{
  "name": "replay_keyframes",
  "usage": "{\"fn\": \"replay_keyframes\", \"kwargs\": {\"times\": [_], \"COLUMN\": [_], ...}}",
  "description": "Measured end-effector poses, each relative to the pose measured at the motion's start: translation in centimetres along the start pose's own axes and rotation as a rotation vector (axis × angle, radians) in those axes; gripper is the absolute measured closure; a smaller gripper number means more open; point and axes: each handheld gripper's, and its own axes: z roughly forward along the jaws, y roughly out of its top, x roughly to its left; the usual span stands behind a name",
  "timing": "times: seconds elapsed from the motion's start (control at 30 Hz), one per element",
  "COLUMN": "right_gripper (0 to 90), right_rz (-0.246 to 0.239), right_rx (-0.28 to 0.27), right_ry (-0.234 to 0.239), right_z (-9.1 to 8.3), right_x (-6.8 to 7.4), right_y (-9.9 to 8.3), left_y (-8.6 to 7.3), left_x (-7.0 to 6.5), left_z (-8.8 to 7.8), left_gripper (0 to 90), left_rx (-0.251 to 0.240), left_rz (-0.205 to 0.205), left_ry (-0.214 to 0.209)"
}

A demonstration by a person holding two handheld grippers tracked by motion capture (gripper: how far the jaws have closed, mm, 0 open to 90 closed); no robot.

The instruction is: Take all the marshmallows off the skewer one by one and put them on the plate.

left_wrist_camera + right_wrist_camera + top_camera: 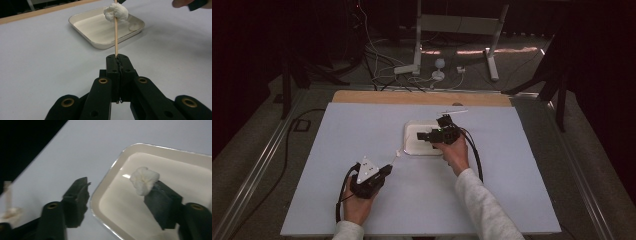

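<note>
My left gripper [120, 58] is shut on the lower end of a thin wooden skewer [116, 37]. A white marshmallow [115, 12] is speared near the skewer's top. In the high view the left gripper [388, 169] sits at the front left of the white table, with the skewer [395, 157] pointing toward a shallow cream tray [409, 145]. My right gripper [424, 135] hovers over that tray. Its jaws stand open [118, 188] across the tray's rim [110, 172]. A second marshmallow [144, 180] lies in the tray, against the tip of the right-hand jaw.
The white table top [362, 130] has a wooden strip [422, 98] along its far edge. Beyond it, white stand legs [492, 60] and loose cables [382, 75] lie on the floor. A sleeve [484, 210] reaches in from the bottom.
</note>
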Motion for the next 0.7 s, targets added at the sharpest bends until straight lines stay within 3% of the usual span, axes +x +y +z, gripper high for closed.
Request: {"fn": "replay_keyframes", "kwargs": {"times": [0.27, 0.37, 0.5, 0.7], "right_gripper": [25.2, 25.0, 24.9, 25.3], "right_rz": [0.066, 0.105, 0.126, 0.141], "right_rx": [-0.009, -0.012, -0.005, 0.018], "right_ry": [0.097, 0.155, 0.201, 0.228], "right_z": [-0.5, -0.5, -0.2, 0.3], "right_x": [-0.4, -0.4, -0.2, 0.2], "right_y": [0.0, 0.0, -0.1, -0.3], "left_y": [0.1, 0.5, 1.2, 1.7], "left_x": [0.3, -0.1, -1.2, -1.5], "left_z": [1.5, 2.2, 4.1, 6.2], "left_gripper": [89.8, 89.7, 89.7, 89.7], "left_rx": [0.046, 0.063, 0.102, 0.158], "left_rz": [-0.02, -0.014, 0.024, 0.012], "left_ry": [-0.01, -0.023, -0.046, -0.036]}}
